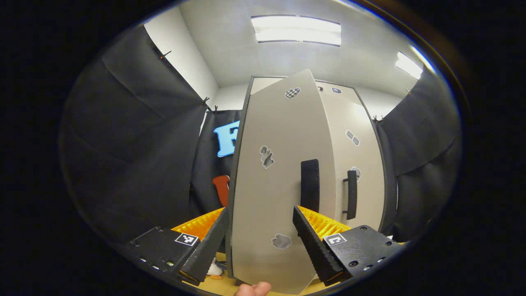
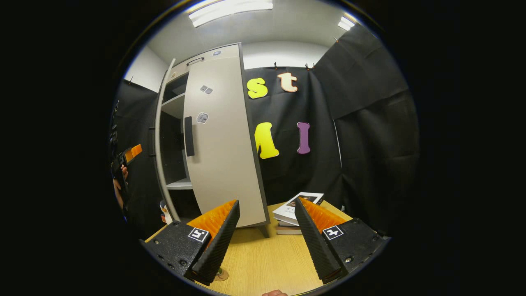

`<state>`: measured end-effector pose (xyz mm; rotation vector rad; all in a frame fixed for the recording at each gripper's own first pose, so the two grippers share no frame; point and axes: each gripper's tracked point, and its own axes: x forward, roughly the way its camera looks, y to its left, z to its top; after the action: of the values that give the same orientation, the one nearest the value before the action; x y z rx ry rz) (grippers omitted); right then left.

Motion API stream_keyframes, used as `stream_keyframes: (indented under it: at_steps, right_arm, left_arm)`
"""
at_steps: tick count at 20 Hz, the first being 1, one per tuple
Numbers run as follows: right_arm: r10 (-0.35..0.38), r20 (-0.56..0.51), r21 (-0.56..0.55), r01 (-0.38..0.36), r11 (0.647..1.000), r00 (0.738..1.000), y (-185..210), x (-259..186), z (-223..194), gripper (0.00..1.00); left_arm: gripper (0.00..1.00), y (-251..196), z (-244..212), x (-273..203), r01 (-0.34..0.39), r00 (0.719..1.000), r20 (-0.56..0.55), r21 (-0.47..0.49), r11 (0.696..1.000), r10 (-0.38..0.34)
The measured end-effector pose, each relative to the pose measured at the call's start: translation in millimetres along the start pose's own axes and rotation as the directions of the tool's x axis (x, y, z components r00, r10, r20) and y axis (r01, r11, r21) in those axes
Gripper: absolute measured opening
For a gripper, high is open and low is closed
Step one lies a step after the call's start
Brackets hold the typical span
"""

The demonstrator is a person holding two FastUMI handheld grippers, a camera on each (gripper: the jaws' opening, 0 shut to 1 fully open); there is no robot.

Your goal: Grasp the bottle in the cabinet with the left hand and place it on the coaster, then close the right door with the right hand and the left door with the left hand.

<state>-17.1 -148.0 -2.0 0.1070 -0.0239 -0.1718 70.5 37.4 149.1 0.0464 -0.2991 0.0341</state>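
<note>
The cabinet's left door (image 1: 271, 193) stands ajar right in front of my left gripper (image 1: 261, 210), which is open, its fingers flanking the door's face just below the black handle (image 1: 310, 185). The right door (image 1: 357, 164) lies flush against the cabinet, its handle (image 1: 351, 200) beyond. In the right gripper view the left door's edge (image 2: 158, 144) swings out, with dark shelves (image 2: 178, 185) behind it, next to the right door (image 2: 222, 139). My right gripper (image 2: 267, 202) hangs open over the table, back from the cabinet. A small white and orange item (image 2: 164, 211) stands by the left door's foot; a round coaster (image 2: 220, 274) peeks from under my finger.
A stack of books (image 2: 298, 209) lies on the wooden table (image 2: 263, 255) right of the cabinet. A hand holds the other gripper (image 2: 125, 158) at the far left. Black cloth walls close in on both sides. The white and orange item (image 1: 213, 269) sits low beside the left door.
</note>
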Motion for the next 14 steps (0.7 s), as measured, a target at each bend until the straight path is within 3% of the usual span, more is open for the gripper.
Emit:
stream_keyframes:
  at_steps: [5,7,11,13,14]
  right_arm:
    - [0.015,-0.007,-0.029,-0.016,0.999,1.000,12,1,0,0.83]
    - [0.037,-0.009,-0.041,-0.037,0.998,0.999,22,1,-1,0.83]
    - [0.083,-0.018,-0.041,-0.083,0.996,0.996,40,4,-5,0.83]
    - [0.103,-0.030,-0.045,-0.104,0.994,0.994,48,5,-10,0.83]
    - [0.111,-0.036,-0.045,-0.113,0.993,0.993,51,4,-12,0.83]
  left_arm:
    - [0.95,-33,-22,-25,0.065,0.996,-0.052,-0.038,0.997,-0.067]
    - [0.99,-38,-35,-34,0.080,0.993,-0.085,-0.060,0.995,-0.085]
    - [1.00,-34,-61,-54,0.049,0.987,-0.150,-0.103,0.993,-0.065]
    - [0.95,-32,-70,-62,0.026,0.986,-0.162,-0.120,0.992,-0.045]
    - [1.00,-33,-74,-67,0.022,0.986,-0.162,-0.121,0.992,-0.042]
